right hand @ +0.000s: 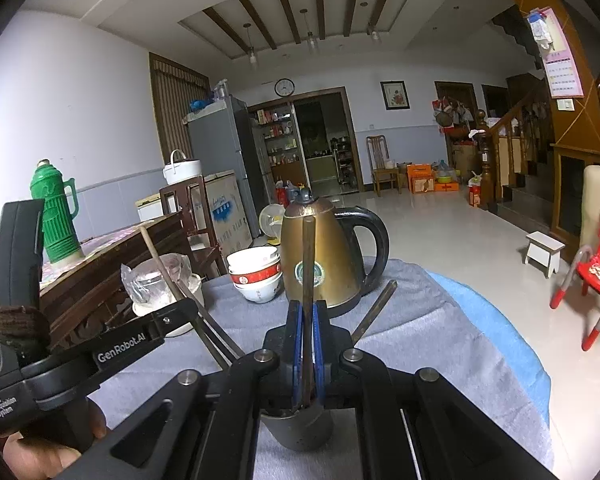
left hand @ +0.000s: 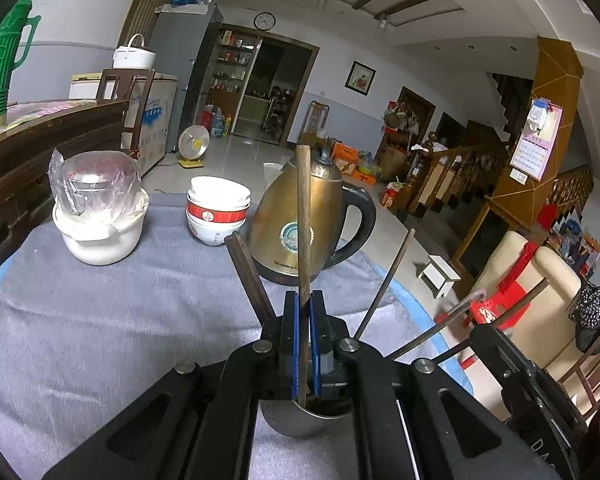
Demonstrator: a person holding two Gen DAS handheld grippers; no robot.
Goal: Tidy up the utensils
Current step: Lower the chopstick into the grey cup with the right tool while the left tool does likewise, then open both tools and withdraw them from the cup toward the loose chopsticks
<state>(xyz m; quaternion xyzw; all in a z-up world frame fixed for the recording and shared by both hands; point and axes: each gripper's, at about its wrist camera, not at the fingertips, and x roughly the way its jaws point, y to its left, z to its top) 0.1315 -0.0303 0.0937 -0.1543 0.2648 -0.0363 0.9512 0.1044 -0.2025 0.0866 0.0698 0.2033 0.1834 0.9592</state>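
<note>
A light wooden chopstick (left hand: 303, 216) is clamped upright in the left gripper (left hand: 304, 320) at lower centre, its lower end in a metal holder (left hand: 300, 420). A darker chopstick (right hand: 308, 292) is clamped likewise in the right gripper (right hand: 308, 328) over the cloth-covered bench (right hand: 400, 332).

Black left gripper (right hand: 188, 312) marked "GenRobot.AI"; blue pads (right hand: 298, 344), silver screws (right hand: 266, 356); brown knit cuff (right hand: 18, 322) at nine o'clock.
</note>
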